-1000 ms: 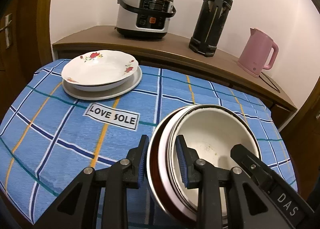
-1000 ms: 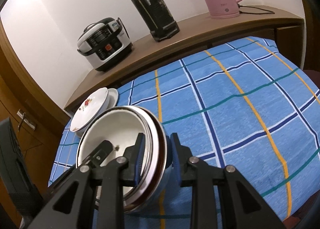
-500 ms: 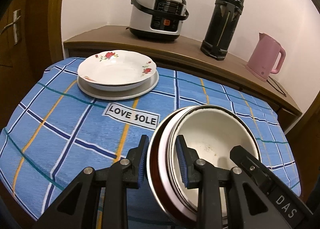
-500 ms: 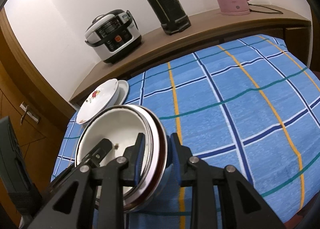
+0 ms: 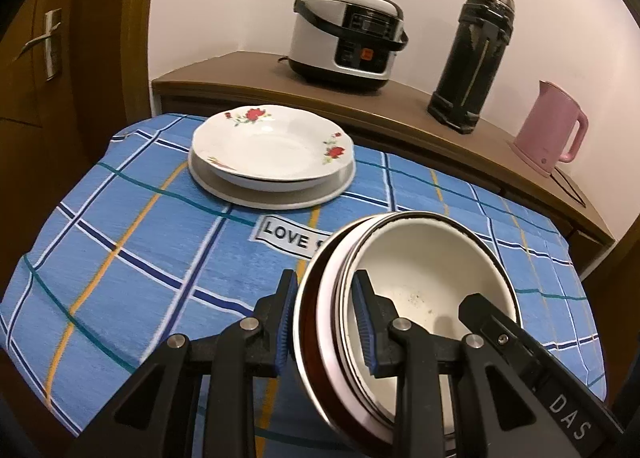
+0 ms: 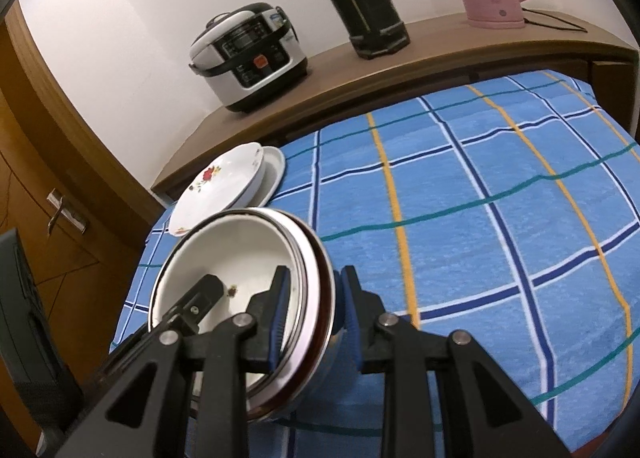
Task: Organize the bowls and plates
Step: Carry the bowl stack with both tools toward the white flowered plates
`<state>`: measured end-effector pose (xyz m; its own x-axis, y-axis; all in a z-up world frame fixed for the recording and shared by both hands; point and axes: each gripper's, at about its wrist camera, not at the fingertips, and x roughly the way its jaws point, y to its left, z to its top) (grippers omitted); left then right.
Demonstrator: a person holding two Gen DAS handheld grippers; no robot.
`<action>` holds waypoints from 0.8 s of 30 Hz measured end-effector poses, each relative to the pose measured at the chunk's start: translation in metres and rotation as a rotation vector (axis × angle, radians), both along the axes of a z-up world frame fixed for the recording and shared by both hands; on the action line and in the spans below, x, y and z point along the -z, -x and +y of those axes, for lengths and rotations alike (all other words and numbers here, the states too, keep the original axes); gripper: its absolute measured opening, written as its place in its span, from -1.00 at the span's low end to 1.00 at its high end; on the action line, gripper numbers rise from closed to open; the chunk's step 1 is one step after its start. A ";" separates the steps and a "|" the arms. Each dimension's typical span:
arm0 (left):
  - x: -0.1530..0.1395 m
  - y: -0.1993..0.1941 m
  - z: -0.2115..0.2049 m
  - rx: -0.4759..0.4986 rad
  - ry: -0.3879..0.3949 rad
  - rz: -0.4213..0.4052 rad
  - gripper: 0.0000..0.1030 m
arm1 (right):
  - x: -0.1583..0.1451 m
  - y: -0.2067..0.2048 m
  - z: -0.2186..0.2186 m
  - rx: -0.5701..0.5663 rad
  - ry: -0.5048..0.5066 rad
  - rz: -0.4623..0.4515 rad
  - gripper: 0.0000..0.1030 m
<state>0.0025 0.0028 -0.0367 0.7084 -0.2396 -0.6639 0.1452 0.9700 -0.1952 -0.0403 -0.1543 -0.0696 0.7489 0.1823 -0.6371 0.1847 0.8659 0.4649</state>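
A stack of nested bowls [image 5: 424, 270], white inside with a dark outer rim, is held between both grippers above the blue checked tablecloth [image 5: 132, 242]. My left gripper [image 5: 326, 322] is shut on its left rim; my right gripper [image 6: 314, 310] is shut on the opposite rim of the bowl stack [image 6: 240, 258]. Each view shows the other gripper's finger inside the top bowl. A white dish with red flowers [image 5: 272, 146] rests on a grey plate [image 5: 280, 196] at the far left of the table; the flowered dish [image 6: 218, 186] lies just beyond the bowls in the right wrist view.
A wooden shelf [image 5: 400, 114] behind the table carries a rice cooker [image 5: 346, 36], a black flask [image 5: 472, 58] and a pink kettle [image 5: 550, 128]. A "LOVE SOLE" label [image 5: 288, 236] lies on the cloth. A wooden door with a handle [image 5: 46, 44] stands at left.
Both grippers have carried the bowl stack leftward, toward the flowered dish, which now lies closer. The grips on the rims are unchanged.
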 end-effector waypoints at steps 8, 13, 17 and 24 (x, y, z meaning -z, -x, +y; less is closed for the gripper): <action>-0.002 -0.005 0.016 -0.026 -0.006 -0.007 -0.40 | 0.001 -0.011 0.015 -0.032 -0.009 -0.001 -0.49; -0.006 -0.008 0.023 -0.030 0.003 -0.014 -0.40 | -0.002 -0.016 0.021 -0.043 -0.010 -0.009 -0.49; -0.007 -0.012 0.028 -0.040 0.008 -0.011 -0.40 | -0.003 -0.020 0.026 -0.052 -0.009 -0.009 -0.49; -0.009 -0.016 0.039 -0.058 0.012 -0.014 -0.40 | -0.006 -0.030 0.036 -0.072 -0.011 -0.009 -0.49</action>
